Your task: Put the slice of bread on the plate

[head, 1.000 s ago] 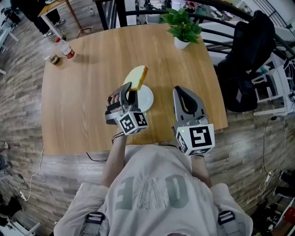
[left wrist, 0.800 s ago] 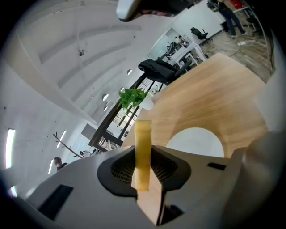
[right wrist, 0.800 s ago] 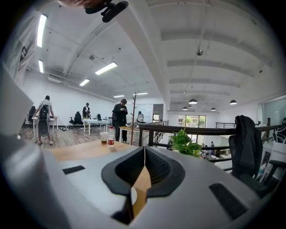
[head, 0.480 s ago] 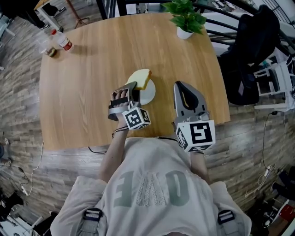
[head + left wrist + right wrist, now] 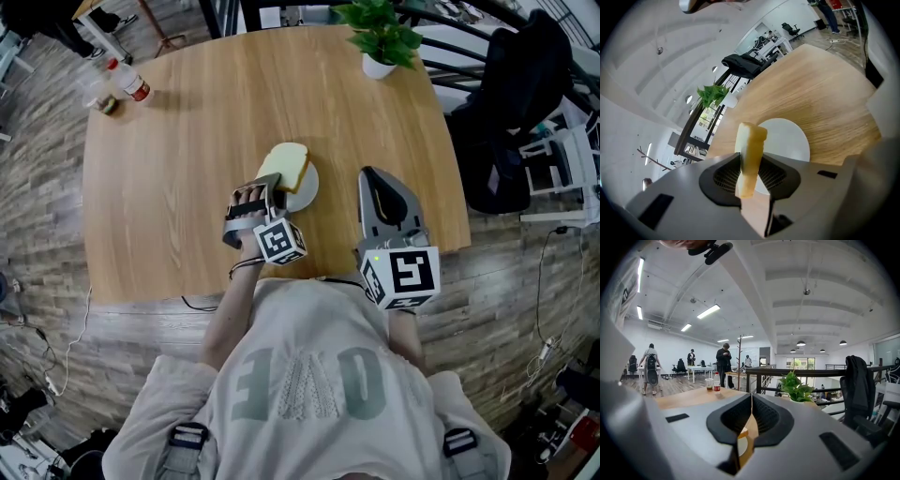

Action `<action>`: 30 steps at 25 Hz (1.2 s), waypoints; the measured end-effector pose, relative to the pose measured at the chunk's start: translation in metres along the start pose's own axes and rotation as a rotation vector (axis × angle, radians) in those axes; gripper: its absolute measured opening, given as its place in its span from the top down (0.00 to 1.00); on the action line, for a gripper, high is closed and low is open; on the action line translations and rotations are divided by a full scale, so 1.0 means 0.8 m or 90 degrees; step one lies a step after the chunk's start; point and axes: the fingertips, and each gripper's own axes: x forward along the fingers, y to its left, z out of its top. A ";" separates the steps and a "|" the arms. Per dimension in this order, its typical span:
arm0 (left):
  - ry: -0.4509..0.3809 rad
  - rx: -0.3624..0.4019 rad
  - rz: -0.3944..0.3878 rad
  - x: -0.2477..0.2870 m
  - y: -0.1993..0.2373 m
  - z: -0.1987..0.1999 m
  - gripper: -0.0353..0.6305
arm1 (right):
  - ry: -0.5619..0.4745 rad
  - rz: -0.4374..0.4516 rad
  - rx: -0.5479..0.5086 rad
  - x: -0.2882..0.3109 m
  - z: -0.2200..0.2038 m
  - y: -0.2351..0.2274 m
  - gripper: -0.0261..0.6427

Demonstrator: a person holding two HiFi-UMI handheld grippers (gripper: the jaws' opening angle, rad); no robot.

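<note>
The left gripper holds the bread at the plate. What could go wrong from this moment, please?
1. The slice of bread stands on edge in the left gripper. If it is released like this, it may topple and end up partly off the small plate.
2. The jaws pinch only one end of the soft slice, so it could bend or tear.

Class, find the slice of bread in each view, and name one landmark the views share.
Head view: slice of bread at centre, over the plate.
Left gripper view: slice of bread lower centre, edge-on between the jaws.
Right gripper view: probably the tan sliver low between the jaws.
Shared landmark: the potted plant.
</note>
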 end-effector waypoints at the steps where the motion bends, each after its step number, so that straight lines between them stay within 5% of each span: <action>1: 0.001 -0.001 -0.004 -0.001 -0.001 0.000 0.81 | 0.000 0.000 0.000 0.000 0.000 0.000 0.93; 8: 0.006 -0.013 -0.040 -0.005 -0.009 0.001 0.78 | 0.000 0.005 0.002 0.000 -0.002 0.003 0.93; 15: 0.019 -0.040 -0.124 -0.005 -0.040 -0.002 0.66 | -0.002 0.013 0.002 0.001 -0.001 0.009 0.93; 22: 0.013 -0.136 -0.190 -0.010 -0.045 -0.001 0.51 | -0.003 0.010 0.004 -0.004 -0.004 0.006 0.93; 26: 0.012 -0.134 -0.198 -0.012 -0.043 0.000 0.44 | -0.003 0.012 0.004 -0.006 -0.006 0.008 0.93; 30: -0.019 -0.199 -0.158 -0.023 -0.010 0.010 0.39 | -0.004 0.019 0.002 -0.005 -0.005 0.010 0.93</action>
